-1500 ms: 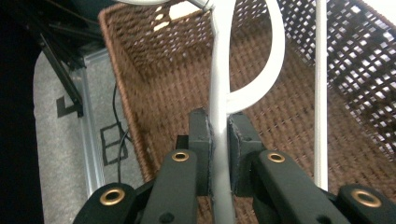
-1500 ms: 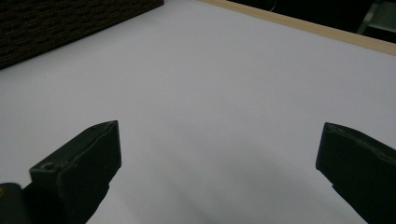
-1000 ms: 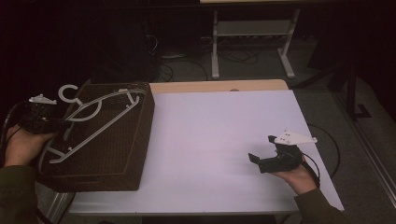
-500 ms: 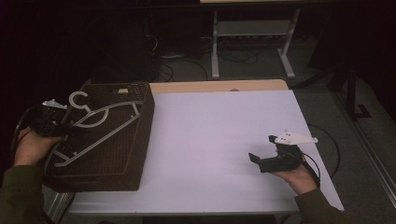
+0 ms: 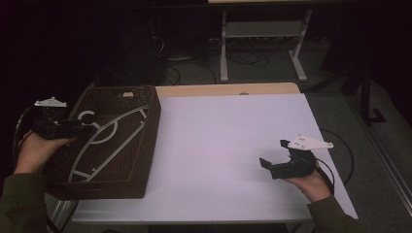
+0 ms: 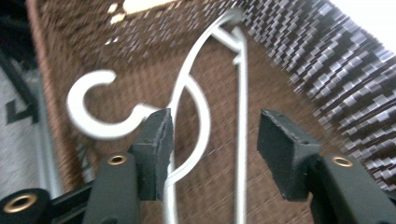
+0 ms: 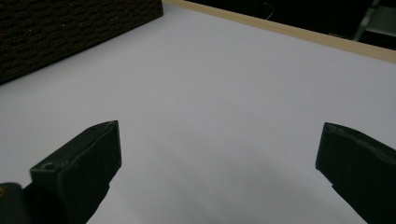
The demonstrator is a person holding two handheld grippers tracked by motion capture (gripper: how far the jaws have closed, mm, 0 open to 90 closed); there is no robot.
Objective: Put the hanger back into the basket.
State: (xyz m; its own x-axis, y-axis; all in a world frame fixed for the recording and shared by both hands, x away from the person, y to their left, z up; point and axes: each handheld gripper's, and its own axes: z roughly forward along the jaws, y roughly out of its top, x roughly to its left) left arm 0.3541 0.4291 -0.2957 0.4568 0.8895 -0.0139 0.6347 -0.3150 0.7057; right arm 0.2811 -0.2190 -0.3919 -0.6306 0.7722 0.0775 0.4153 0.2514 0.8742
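Note:
A white clothes hanger (image 5: 104, 138) lies flat inside the dark wicker basket (image 5: 150, 126) at the table's left end, its hook (image 6: 88, 126) toward the left wall. My left gripper (image 5: 80, 128) hovers over the basket's left rim. Its jaws have just been opening, and in the left gripper view (image 6: 212, 135) they stand apart above the hanger's neck without pressing on it. My right gripper (image 5: 273, 153) is held open low over the white table (image 5: 218, 136) at the right, and nothing is between its jaws (image 7: 219, 154).
The basket's woven wall (image 7: 70, 28) stands far to the left of the right gripper. A wooden strip (image 5: 228, 90) edges the table's far side. A metal stand (image 5: 262, 39) and cables are on the dark floor beyond.
The hanger, earlier held with its hook sticking out over the basket's left rim, now lies down inside the basket. The left jaws have come apart off it. The right hand has not moved.

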